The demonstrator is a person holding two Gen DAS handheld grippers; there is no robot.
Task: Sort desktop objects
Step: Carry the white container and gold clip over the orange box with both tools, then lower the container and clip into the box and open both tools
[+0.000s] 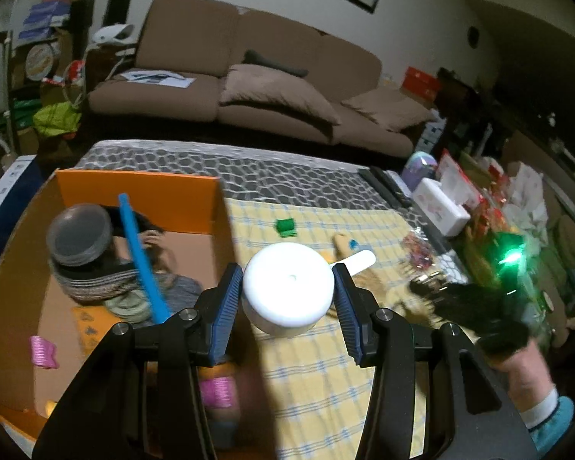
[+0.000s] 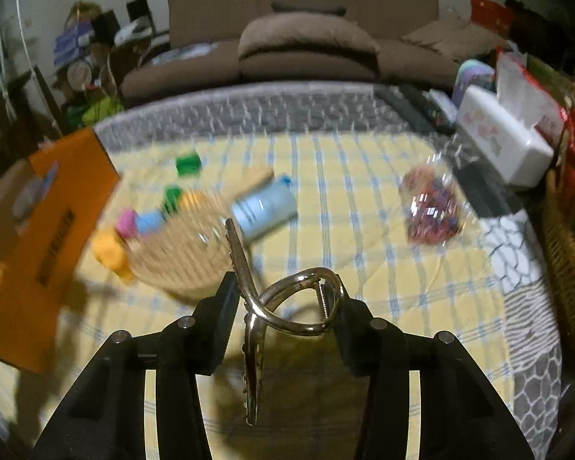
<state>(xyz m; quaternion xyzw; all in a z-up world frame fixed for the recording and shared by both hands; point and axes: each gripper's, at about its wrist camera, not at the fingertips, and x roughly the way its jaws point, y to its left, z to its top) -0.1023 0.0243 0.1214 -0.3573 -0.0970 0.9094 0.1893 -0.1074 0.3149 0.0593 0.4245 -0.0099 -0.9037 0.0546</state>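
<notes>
My left gripper [image 1: 287, 291] is shut on a white round cup [image 1: 287, 291] with a short handle [image 1: 358, 260]. The blue pads [image 1: 226, 306] press on both of its sides, and it hangs over the yellow checked cloth [image 1: 310, 375] beside the orange cardboard box [image 1: 134, 188]. My right gripper [image 2: 287, 299] is shut on a gold metal hair claw clip [image 2: 303, 303]. The clip's looped end sits between the black fingers [image 2: 222, 318], and its toothed arm [image 2: 251, 364] hangs down above the cloth [image 2: 364, 268]. The right gripper [image 1: 460, 299] also shows as a dark blur at the right of the left wrist view.
The box holds a grey bowl [image 1: 80, 237], woven baskets [image 1: 96, 287], a blue stick [image 1: 142, 260] and a pink clip [image 1: 44, 350]. On the cloth lie green blocks [image 2: 188, 165], a wicker piece [image 2: 184, 253], a pale blue tube [image 2: 264, 207] and a bead bag [image 2: 433, 207]. A tissue box [image 2: 502, 142] stands right.
</notes>
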